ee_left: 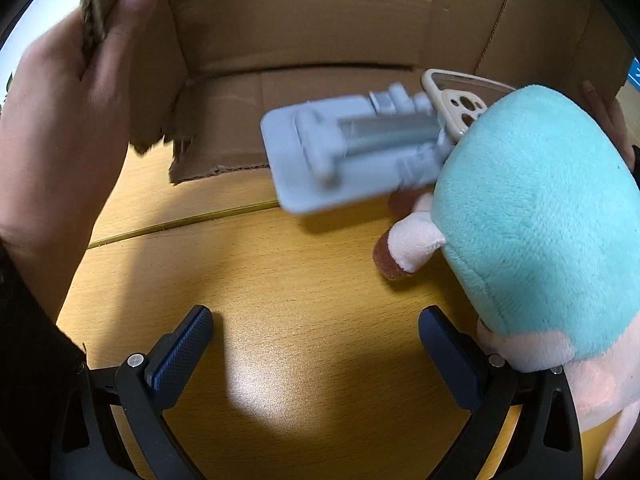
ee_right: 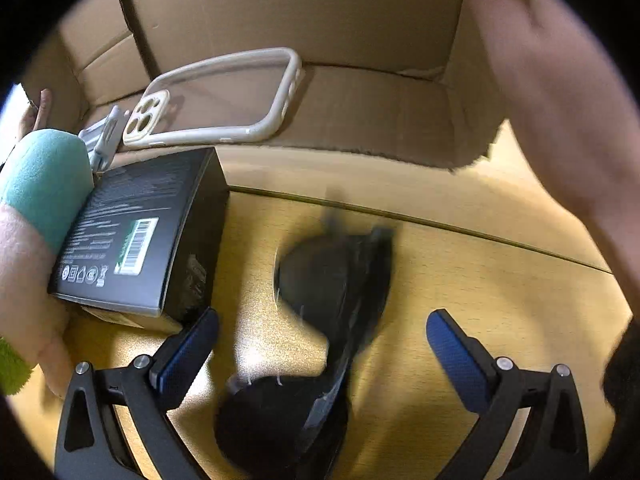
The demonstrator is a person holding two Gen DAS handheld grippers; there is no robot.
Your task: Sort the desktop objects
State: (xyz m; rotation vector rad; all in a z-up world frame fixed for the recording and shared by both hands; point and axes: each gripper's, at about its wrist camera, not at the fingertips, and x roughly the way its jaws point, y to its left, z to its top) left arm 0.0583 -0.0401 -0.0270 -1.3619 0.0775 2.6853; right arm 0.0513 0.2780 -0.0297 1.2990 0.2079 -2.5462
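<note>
My left gripper point(ee_left: 316, 340) is open over bare wooden desk, nothing between its fingers. A blurred grey phone stand point(ee_left: 348, 156) lies at the mouth of a cardboard box point(ee_left: 304, 20) tipped on its side. A beige phone case point(ee_left: 452, 104) leans behind the stand, and a teal and pink plush toy point(ee_left: 536, 216) stands at the right, touching my right finger. My right gripper point(ee_right: 322, 340) is open too, with blurred black sunglasses point(ee_right: 320, 308) lying between and ahead of its fingers. A black product box point(ee_right: 140, 232) rests left of them, beside the plush toy point(ee_right: 44, 184) and phone case point(ee_right: 216, 96).
A person's hand point(ee_left: 68, 120) grips the cardboard box's left wall, and fingers point(ee_left: 608, 116) hold its right side. In the right wrist view a hand point(ee_right: 560, 92) covers the box's right wall point(ee_right: 472, 112). A seam point(ee_left: 180, 224) runs across the yellow wooden desk.
</note>
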